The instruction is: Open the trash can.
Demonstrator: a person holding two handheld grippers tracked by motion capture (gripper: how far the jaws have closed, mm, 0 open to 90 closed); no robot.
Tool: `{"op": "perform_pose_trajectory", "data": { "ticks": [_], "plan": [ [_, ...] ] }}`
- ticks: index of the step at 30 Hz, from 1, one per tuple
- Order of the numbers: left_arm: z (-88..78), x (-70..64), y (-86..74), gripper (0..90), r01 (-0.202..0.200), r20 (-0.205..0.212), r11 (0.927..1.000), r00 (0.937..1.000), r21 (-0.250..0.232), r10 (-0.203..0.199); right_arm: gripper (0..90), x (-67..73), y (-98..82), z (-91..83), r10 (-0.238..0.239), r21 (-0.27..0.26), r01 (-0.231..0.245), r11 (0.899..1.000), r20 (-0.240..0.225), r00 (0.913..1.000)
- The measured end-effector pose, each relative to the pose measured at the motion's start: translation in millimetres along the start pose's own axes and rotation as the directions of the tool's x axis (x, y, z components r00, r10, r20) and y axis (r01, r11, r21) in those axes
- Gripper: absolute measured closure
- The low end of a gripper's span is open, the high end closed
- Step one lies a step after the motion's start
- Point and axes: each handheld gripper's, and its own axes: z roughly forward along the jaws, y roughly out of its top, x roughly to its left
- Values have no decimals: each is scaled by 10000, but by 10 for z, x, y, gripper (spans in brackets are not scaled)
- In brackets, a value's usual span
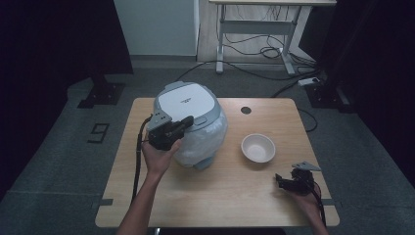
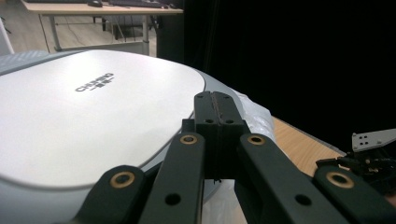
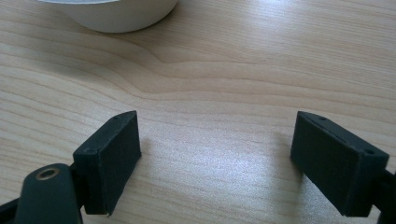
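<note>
Left gripper (image 1: pixel 188 121) level over cooker lid (image 1: pixel 185 100)

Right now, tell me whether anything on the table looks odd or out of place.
The rice cooker stands in a clear plastic bag bunched round its lower body, unusual for a cooker in use. The bowl sits upright and empty; nothing is spilled.

Grey brand lettering is printed on the white lid (image 2: pixel 93 116) of the rice cooker (image 1: pixel 191 125) under my left gripper (image 2: pixel 215 100); too blurred to read w/ certainty. No other text legible.
</note>
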Motion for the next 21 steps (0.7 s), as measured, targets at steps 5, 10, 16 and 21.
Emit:
{"op": "perform_pose_trajectory", "data": {
  "ticks": [5,10,16,21],
  "plan": [
    [72,-24,13,899,-59,54,9999,10000,136,58,152,-1,0,-1,-5,12,5,10000,-2,10000],
    [157,-36,25,899,-64,87,9995,9999,322,62,152,0,0,-1,-3,11,3,10000,-1,10000],
    [225,-45,27,899,-49,106,9990,9999,435,45,152,-1,0,-1,-5,11,5,10000,-3,10000],
    [262,-47,33,899,14,97,9990,10000,452,-18,152,0,0,-1,-1,12,1,10000,-3,10000]
  ]
}}
